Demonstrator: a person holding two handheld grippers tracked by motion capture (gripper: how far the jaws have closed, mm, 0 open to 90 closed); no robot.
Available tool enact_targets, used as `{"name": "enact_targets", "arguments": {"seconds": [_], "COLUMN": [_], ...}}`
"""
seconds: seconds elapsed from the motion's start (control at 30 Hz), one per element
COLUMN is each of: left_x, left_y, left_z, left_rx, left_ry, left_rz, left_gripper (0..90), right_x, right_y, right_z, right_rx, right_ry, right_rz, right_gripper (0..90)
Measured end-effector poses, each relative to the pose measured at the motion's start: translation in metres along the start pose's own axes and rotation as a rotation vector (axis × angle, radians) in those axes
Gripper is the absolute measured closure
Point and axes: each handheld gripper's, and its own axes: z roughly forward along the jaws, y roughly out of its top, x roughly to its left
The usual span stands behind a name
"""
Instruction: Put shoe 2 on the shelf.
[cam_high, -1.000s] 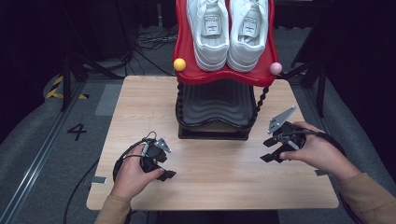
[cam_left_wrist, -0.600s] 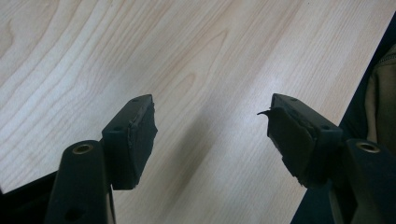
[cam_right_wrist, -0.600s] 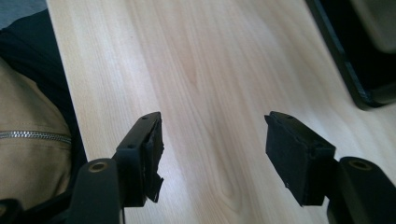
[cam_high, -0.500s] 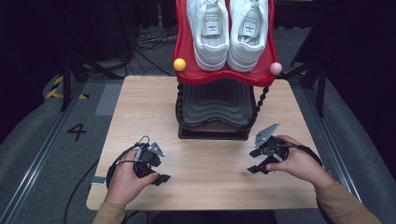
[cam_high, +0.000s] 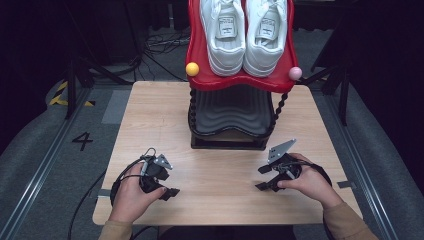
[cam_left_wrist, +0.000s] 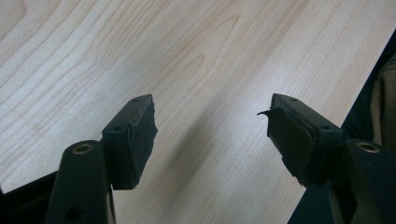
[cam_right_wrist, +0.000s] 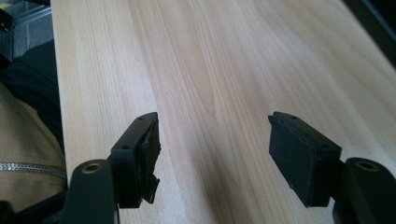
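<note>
— Where do the white shoes (cam_high: 226, 40) sit from our jaws?

— Up on the red shelf (cam_high: 240, 84) that tops the shoe rack (cam_high: 230, 120), side by side. Both our grippers are low, in front of the rack, so the shoes lie ahead of us and well above.

— How do the jaws stand?

— The left gripper (cam_high: 169, 184) is in front of the rack's left corner, jaws apart. In the left gripper view there is bare worktop (cam_high: 155, 115) between them and nothing else. The right gripper (cam_high: 261, 179) is in front of the rack's right corner. Its jaws have just been opening and now stand wide, again with wood grain between them and nothing held.

— Which hand is nearer?

— The right one, we'd say. It sits closer to the rack's front edge, while the left is further out to the side. Neither touches the rack.

— And which way do the shoes point?

— Each long axis runs from the rack's front to its back, straight away from us, and the two are parallel and touching or nearly so. The rounded ends at the shelf's front rim look like heels, with tongue labels and laces further back, so we judge the toes point toward the rack's rear.

— So what does a reach turn on?

— Lifting. The jaws now aim inward, across the worktop in front of the rack. We'd need to raise a hand and turn it toward the rack, then close across a heel, which is the narrow way, not along the length.
</note>
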Motion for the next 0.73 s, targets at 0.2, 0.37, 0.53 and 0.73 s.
{"name": "enact_targets", "arguments": {"seconds": [0.2, 0.37, 0.53, 0.73], "left_x": [0.004, 0.014, 0.018, 0.019], "left_y": [-0.002, -0.009, -0.013, -0.012], "left_z": [0.004, 0.006, 0.007, 0.006], "left_rx": [-0.003, -0.019, -0.036, -0.054], "left_ry": [0.007, 0.018, 0.021, 0.010], "left_rz": [-0.010, -0.051, -0.081, -0.076], "left_gripper": [32.7, 32.6, 31.1, 29.2], "right_x": [-0.005, -0.013, -0.021, -0.022], "right_y": [-0.008, -0.015, -0.022, -0.023], "right_z": [0.010, 0.010, 0.007, 0.005], "right_rx": [-0.045, -0.105, -0.134, -0.146], "right_ry": [-0.058, -0.128, -0.173, -0.161], "right_rz": [0.031, 0.071, 0.099, 0.099], "right_gripper": [34.6, 34.6, 34.6, 34.1]}}
